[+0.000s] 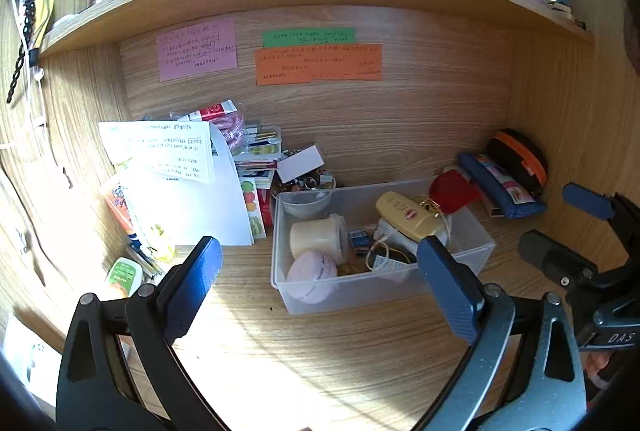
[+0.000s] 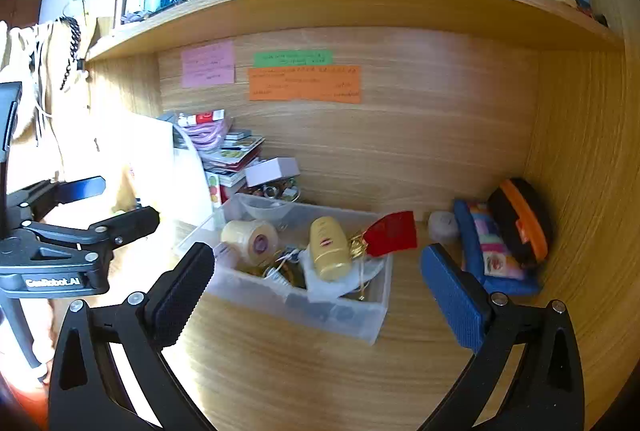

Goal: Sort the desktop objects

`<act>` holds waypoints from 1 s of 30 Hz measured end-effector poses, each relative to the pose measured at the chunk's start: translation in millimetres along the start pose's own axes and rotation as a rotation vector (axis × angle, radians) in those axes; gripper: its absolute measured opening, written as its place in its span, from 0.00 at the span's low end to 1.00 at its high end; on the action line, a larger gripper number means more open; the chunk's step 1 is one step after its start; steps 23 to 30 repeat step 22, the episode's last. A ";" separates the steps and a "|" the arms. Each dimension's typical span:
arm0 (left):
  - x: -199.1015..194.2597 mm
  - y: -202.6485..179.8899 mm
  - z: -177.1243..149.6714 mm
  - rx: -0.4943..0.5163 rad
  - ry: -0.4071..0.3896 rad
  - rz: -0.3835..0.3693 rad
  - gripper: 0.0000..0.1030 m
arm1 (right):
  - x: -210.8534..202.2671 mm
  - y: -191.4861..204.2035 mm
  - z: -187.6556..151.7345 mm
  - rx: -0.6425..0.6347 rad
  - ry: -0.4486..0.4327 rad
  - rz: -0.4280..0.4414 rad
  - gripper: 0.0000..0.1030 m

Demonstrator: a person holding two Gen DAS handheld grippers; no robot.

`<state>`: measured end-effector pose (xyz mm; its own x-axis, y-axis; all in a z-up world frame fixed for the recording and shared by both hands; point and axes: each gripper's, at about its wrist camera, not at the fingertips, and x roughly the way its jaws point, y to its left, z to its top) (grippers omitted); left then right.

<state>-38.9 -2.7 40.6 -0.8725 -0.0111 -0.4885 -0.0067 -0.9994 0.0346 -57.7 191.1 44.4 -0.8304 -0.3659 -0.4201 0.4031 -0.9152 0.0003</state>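
Nearest the left wrist lens, the left claw (image 1: 320, 271) is seen spread wide with nothing between its blue pads, held above the wooden bench (image 1: 304, 359). Beyond it, the clear plastic bin (image 1: 384, 291) is set on the bench, and in it a roll of tape (image 1: 320, 237), a pink round case (image 1: 312, 275) and a yellow bottle (image 1: 408, 217) are shown. The pink case is visible in this view only; in the right wrist view it cannot be made out.

From the right wrist, the right claw (image 2: 316, 295) is likewise seen wide and empty, and the bin (image 2: 348, 315) is shown from its other corner. A red pouch (image 2: 392, 233) is seen resting on the bin's far rim. Right of the bin, a blue pencil case (image 2: 492, 255) and a black and orange case (image 2: 520, 223) are leaned in the corner, shown larger here. A small pale roll (image 2: 443, 226) just beside the pencil case is plain only in this view. Each claw is caught at the edge of the other's picture.
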 end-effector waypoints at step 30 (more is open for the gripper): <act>-8.7 -6.5 -18.9 -0.046 -0.016 -0.026 0.97 | -14.5 -9.7 -26.2 0.076 0.045 -0.003 1.00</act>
